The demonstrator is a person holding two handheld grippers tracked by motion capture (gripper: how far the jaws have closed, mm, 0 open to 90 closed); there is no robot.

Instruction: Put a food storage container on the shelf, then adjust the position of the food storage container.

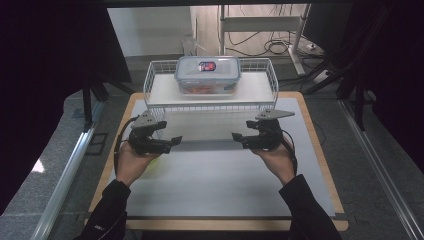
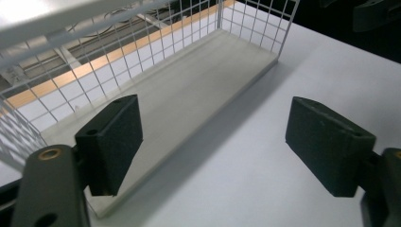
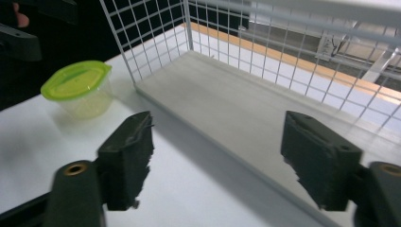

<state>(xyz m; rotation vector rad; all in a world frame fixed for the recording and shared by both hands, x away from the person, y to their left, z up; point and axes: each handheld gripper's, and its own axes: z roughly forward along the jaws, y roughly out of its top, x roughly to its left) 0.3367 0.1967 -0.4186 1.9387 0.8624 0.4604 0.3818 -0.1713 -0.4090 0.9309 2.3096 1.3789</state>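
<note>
Black jaws stand wide and empty on both grippers, left (image 1: 176,140) and right (image 1: 236,137), held just above the white table (image 1: 215,185) and facing each other. Beside the left hand (image 1: 131,162) sits a green-lidded cup (image 3: 79,88). Beyond them the wire rack (image 1: 210,90) carries a clear box (image 1: 207,75) on top.

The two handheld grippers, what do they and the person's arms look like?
Both the left gripper and right gripper are black, each with two blocky black jaws, a grey three-cornered plate on top and a black trailing cable. Brass-coloured rivets mark the jaw arms. The person wears black long sleeves.
</note>
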